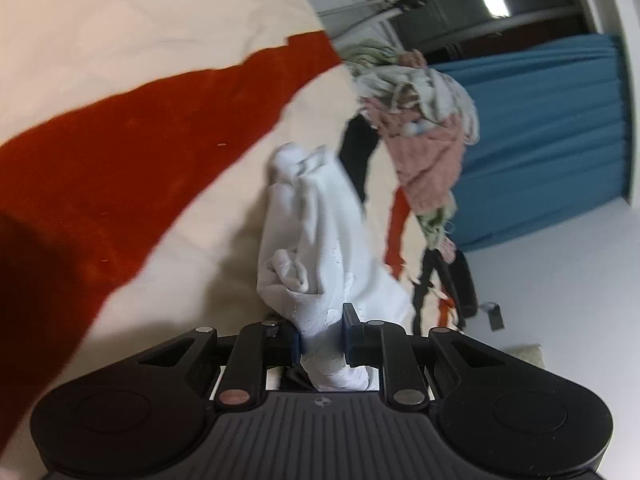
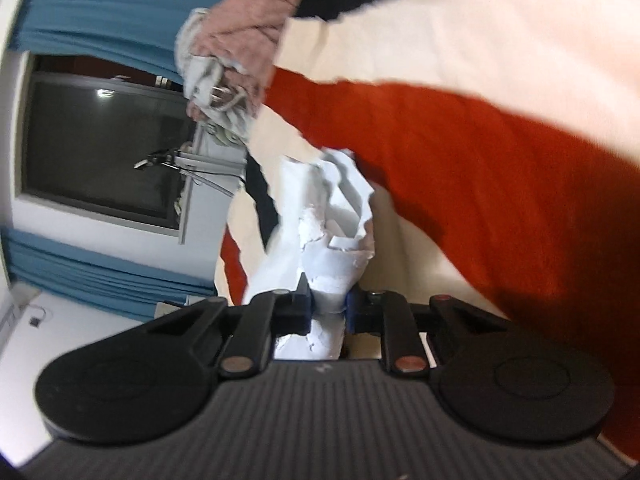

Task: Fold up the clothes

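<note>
Left wrist view: the left hand-held gripper (image 1: pixel 322 330) is clamped on a white garment (image 1: pixel 316 240), with cloth pinched between both fingers and a fold poking out behind them.
White garment, left view: it runs from the fingers toward the far side in a bunched, twisted rope, a little right of centre, its far end crumpled above the cream sheet (image 1: pixel 192 260).
Right wrist view: the right hand-held gripper (image 2: pixel 327 304) is closed on the same white garment (image 2: pixel 336 216), gripping it just ahead of the fingertips.
White garment, right view: it rises from the fingers as a wrinkled clump at the picture's middle, the loose end far from the gripper.
Surface: a cream sheet with a broad red band (image 1: pixel 120 168) lies under the garment; in the left view the band sits left of it, in the right view right of it (image 2: pixel 500 168). Whether the garment touches the sheet cannot be told.
Pile: a heap of clothes (image 1: pixel 420 120), pink, pale and green, lies far beyond the garment, right of it in the left view and upper left in the right view (image 2: pixel 236 52).
Black piece: a dark cloth (image 1: pixel 358 152) lies between the garment's far end and the heap.
Background: a blue curtain (image 1: pixel 552 128) hangs behind the heap, beside a dark window (image 2: pixel 104 140).
Sharpness: both views are motion-blurred.
</note>
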